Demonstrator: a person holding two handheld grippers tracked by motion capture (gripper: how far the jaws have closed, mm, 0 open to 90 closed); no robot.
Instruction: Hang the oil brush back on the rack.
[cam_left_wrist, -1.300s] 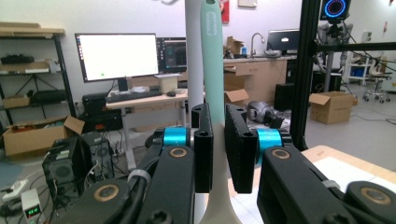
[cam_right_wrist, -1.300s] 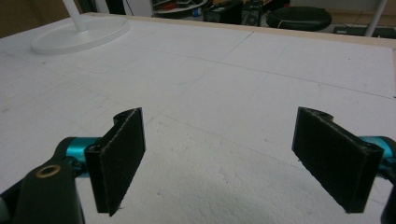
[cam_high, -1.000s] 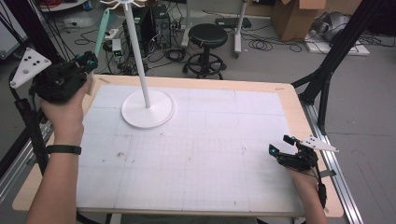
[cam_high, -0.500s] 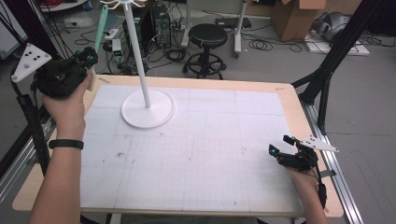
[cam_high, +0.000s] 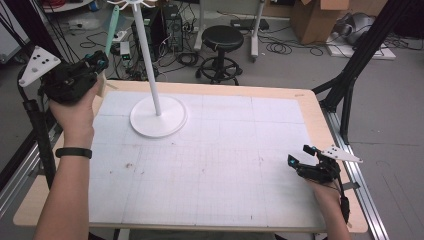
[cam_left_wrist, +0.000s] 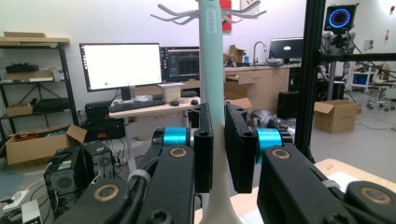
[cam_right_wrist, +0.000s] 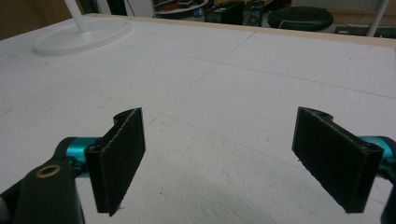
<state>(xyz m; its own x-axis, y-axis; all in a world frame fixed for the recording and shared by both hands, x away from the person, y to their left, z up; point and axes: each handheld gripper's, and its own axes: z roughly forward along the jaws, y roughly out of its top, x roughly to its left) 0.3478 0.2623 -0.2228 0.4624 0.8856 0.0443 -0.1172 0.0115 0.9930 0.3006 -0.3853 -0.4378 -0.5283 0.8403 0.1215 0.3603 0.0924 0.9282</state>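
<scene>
Currently, your left hand-held gripper (cam_high: 95, 62) pinches a mint shoehorn (cam_left_wrist: 211, 70) raised off the desk's (cam_high: 225, 165) left edge near the hook stand (cam_high: 156, 107), right hand-held gripper (cam_right_wrist: 229, 158) gaping idle; thin grip, may slip.

high view looks down over the table (cam_high: 280, 107); right gripper view skims low across it, sharing the stand base (cam_right_wrist: 81, 35).

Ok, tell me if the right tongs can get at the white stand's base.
Probably yes: the right tongs are open and hold nothing, and only bare table lies between them and the base.
</scene>
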